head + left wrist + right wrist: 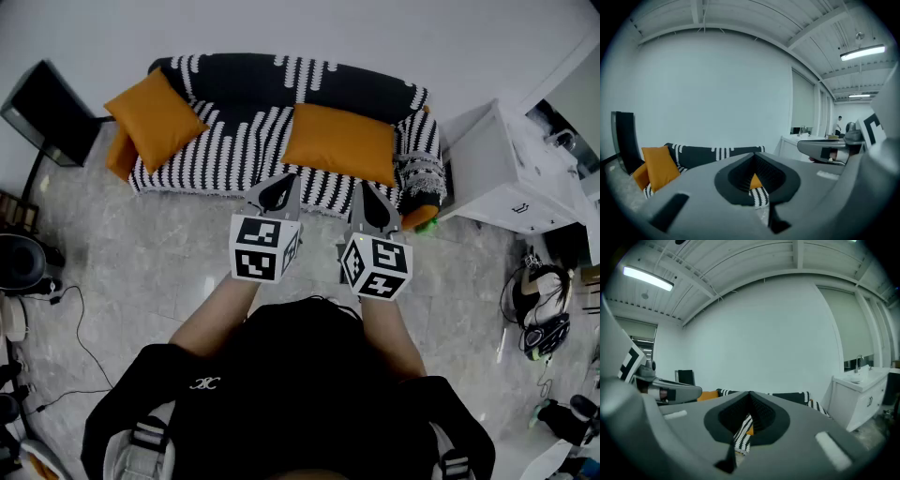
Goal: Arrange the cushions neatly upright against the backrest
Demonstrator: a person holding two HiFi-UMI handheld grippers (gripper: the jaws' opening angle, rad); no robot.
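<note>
A sofa (234,150) in a black-and-white striped cover stands against the far wall. One orange cushion (155,117) leans at its left end, also in the left gripper view (659,166). A second orange cushion (339,142) lies flat on the seat, right of the middle. A grey patterned cushion (421,175) rests at the right end. My left gripper (280,193) and right gripper (372,206) hang side by side over the floor, just before the sofa's front edge. Both are shut and hold nothing. Each gripper view looks over its own closed jaws at the sofa.
A white cabinet (511,169) with a sink stands right of the sofa. A black screen on a stand (45,111) is at the left. Cables (75,328) and headphones (542,333) lie on the marble floor. A person (839,124) stands far off.
</note>
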